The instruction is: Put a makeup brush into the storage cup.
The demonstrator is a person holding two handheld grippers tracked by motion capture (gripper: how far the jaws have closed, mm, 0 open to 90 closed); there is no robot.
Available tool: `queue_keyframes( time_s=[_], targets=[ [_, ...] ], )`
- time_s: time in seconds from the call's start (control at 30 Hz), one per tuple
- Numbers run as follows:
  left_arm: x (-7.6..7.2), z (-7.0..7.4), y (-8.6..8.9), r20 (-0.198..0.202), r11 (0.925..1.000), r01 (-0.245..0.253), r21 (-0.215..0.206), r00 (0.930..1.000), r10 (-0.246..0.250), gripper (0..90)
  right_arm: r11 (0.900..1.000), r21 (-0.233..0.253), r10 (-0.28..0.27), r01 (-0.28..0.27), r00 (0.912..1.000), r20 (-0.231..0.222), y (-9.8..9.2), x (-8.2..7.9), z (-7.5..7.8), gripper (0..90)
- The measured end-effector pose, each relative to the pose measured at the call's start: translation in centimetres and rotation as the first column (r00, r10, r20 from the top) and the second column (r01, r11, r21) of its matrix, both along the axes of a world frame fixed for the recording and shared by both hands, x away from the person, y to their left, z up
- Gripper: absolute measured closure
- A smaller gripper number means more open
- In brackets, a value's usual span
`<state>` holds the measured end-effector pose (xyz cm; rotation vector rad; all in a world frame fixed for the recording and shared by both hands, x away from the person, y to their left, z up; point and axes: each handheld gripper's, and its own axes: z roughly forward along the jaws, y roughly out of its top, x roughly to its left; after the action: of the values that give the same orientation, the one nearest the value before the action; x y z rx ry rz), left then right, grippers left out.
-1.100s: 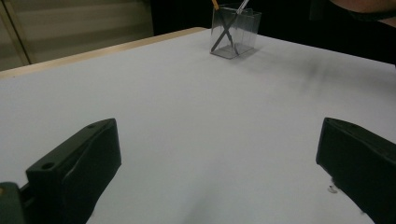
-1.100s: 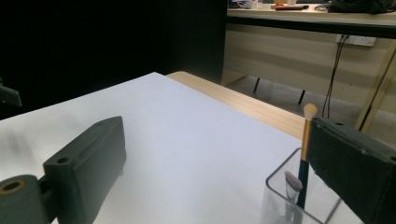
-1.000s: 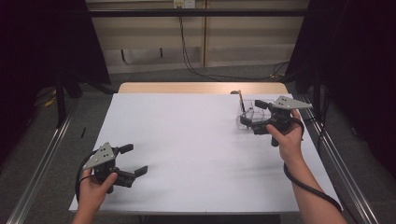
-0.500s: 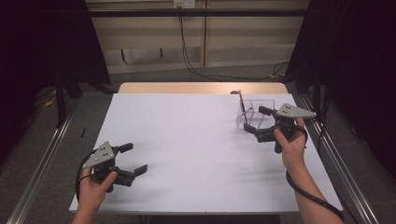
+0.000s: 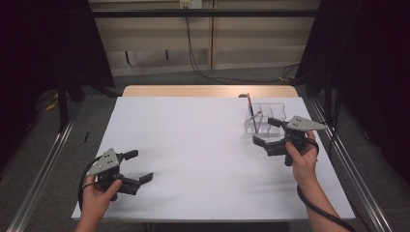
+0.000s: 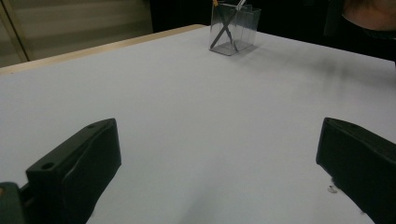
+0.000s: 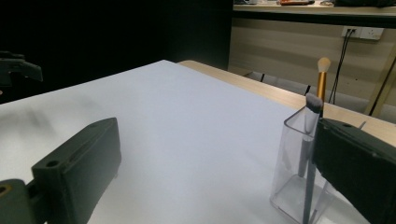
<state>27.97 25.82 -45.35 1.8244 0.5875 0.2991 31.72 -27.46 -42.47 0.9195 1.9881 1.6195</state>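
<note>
A clear plastic holder (image 5: 270, 115) stands at the far right of the white table (image 5: 193, 145), with two thin makeup brushes (image 5: 251, 112) leaning in it. My right gripper (image 5: 266, 131) hovers just in front of the holder, open and empty. In the right gripper view the holder (image 7: 299, 177) sits beside the right jaw, a gold-handled brush (image 7: 321, 79) and a grey-tipped one (image 7: 313, 103) rising from it. My left gripper (image 5: 138, 166) rests open and empty near the front left. Its own view has the holder (image 6: 233, 28) far ahead.
A wooden strip (image 5: 208, 91) runs along the table's far edge. Metal rails (image 5: 43, 164) flank both sides, and cables hang on the back wall (image 5: 193, 43). The white surface between the grippers is bare.
My right gripper has drawn back from the holder toward the person and lowered a little, open throughout. The left gripper has stayed in place.
</note>
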Motion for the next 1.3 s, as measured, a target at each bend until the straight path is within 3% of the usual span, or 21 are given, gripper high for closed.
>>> queue_keyframes(
  time_s=[0.57, 1.3],
  targets=[
    [0.1, -0.1, -0.2, -0.001, 1.0, 0.005, 0.008, 1.0, -0.005, 0.0, 1.0, -0.009, 0.019, -0.019, 0.9997, 0.012, -0.2, -1.2, 0.0, 1.4],
    [0.5, -0.1, -0.6, 0.002, 0.9997, 0.021, 0.016, 0.9998, -0.021, 0.0, 1.0, -0.011, 0.022, -0.022, 0.9996, -0.015, -1.5, -3.6, -1.1, 1.4]
  ],
)
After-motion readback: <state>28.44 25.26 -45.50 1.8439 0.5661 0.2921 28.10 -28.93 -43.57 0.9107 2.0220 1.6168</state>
